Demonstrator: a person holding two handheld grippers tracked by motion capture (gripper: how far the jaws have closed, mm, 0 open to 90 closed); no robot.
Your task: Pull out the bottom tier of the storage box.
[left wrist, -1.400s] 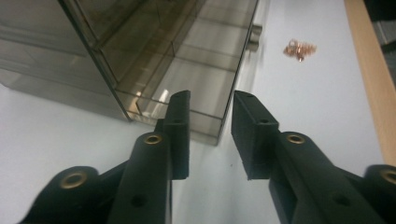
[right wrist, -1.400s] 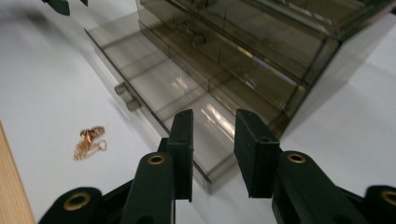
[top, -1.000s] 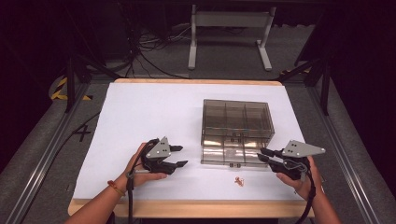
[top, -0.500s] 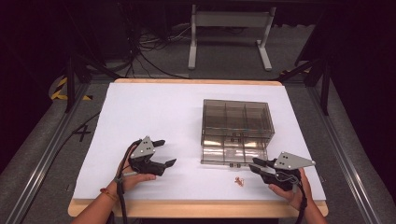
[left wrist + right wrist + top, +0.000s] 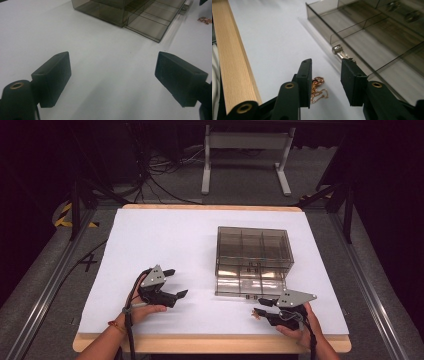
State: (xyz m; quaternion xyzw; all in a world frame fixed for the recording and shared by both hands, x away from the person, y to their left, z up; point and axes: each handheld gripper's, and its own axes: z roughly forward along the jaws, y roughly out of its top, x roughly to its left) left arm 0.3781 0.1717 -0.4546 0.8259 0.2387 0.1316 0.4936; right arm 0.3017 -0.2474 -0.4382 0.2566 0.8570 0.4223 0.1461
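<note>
Your right gripper (image 5: 325, 82) has just been opening, jaws apart; the gold chain (image 5: 318, 91) lies on the sheet beside its left pad, unclamped. Your left gripper (image 5: 112, 80) stands wide, holding nothing.

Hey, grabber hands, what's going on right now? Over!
Left gripper open, empty. Right gripper has just been opening, over the gold chain, not gripping. Drawer box open beside it. Nothing in the way.

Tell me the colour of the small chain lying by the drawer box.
Rose-gold small chain, clearest in the right gripper view.
</note>
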